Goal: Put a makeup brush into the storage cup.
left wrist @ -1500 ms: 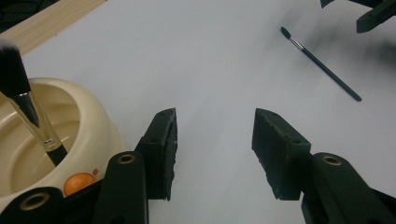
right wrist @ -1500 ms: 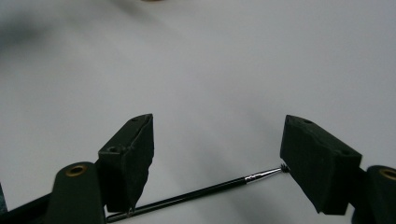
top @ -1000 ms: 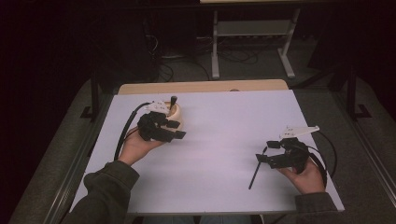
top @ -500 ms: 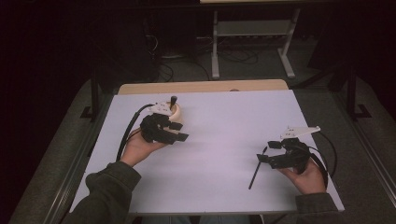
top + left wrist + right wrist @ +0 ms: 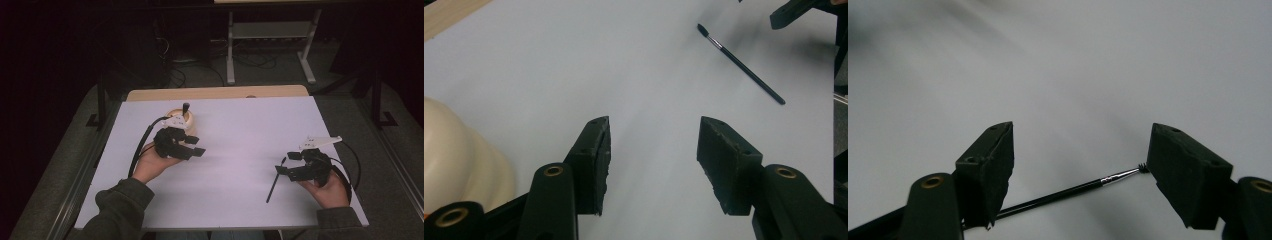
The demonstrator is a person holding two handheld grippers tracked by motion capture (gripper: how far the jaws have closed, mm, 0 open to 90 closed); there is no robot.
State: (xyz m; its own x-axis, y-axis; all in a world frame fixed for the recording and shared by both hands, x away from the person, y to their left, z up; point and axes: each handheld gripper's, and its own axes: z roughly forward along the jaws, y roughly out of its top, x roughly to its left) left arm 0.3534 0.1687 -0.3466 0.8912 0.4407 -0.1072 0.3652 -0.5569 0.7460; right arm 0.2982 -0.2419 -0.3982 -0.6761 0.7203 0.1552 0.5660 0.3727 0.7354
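Observation:
A thin black paintbrush (image 5: 275, 181) lies flat on the white table sheet (image 5: 240, 130) at the right. My right gripper (image 5: 285, 164) hovers open over its bristle end. In the right gripper view the paintbrush (image 5: 1068, 190) runs across beneath the open right gripper (image 5: 1081, 130), its bristle tip close to the right-hand jaw, with no pad pressing on it. My left gripper (image 5: 196, 146) is open and empty at the left, just in front of a round cream holder (image 5: 181, 118) with a dark handle (image 5: 186, 108) sticking up from it. The left gripper view shows the open left gripper (image 5: 655, 125), the cream holder (image 5: 459, 150) and the far paintbrush (image 5: 740, 65).
A wooden table edge (image 5: 215, 93) shows behind the white sheet. Beyond it, on the dark floor, stand a metal frame (image 5: 270, 35) and loose cables (image 5: 185, 60). The other gripper's jaw (image 5: 794, 12) shows at the top right of the left gripper view.
My left gripper has edged slightly right, away from the cream holder. The right gripper and the paintbrush have stayed where they were.

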